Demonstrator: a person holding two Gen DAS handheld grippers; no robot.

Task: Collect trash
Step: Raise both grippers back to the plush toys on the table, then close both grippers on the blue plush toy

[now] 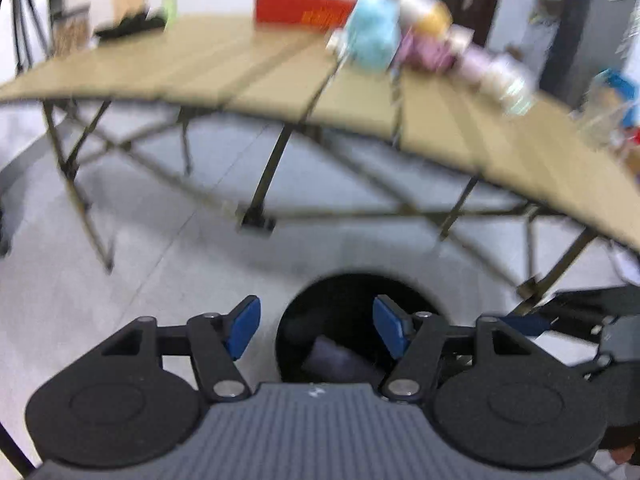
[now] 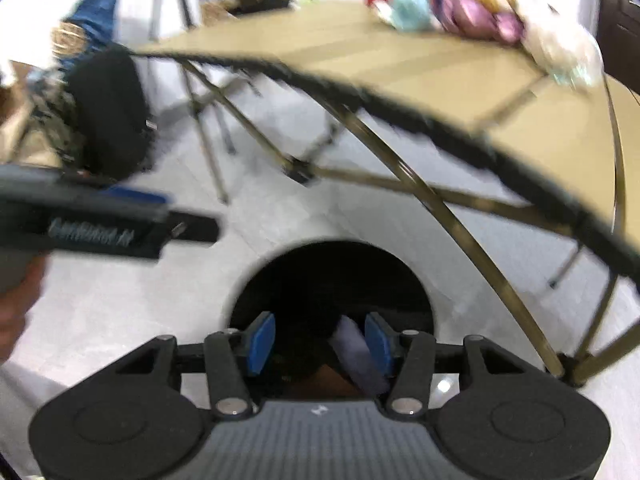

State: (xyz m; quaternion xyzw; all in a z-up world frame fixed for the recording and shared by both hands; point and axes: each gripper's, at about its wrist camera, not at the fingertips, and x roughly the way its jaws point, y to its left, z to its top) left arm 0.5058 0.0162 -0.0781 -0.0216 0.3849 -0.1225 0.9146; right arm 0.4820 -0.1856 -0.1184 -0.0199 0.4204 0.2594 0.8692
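I see one long tan surface (image 1: 440, 128) with about six blurred soft bundles along its far edge. Below it stands one black bin (image 2: 332, 280); a single purple-grey wrapper (image 2: 360, 354) lies inside, its long axis tilted up and leftward, lower end cut off. My left hand-held gripper (image 1: 316, 330) and right hand-held gripper (image 2: 320, 344) both hang released and empty above the bin.

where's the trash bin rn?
On the floor in front of the folding table: the black trash bin sits directly below both open grippers, centred low in both wrist views.
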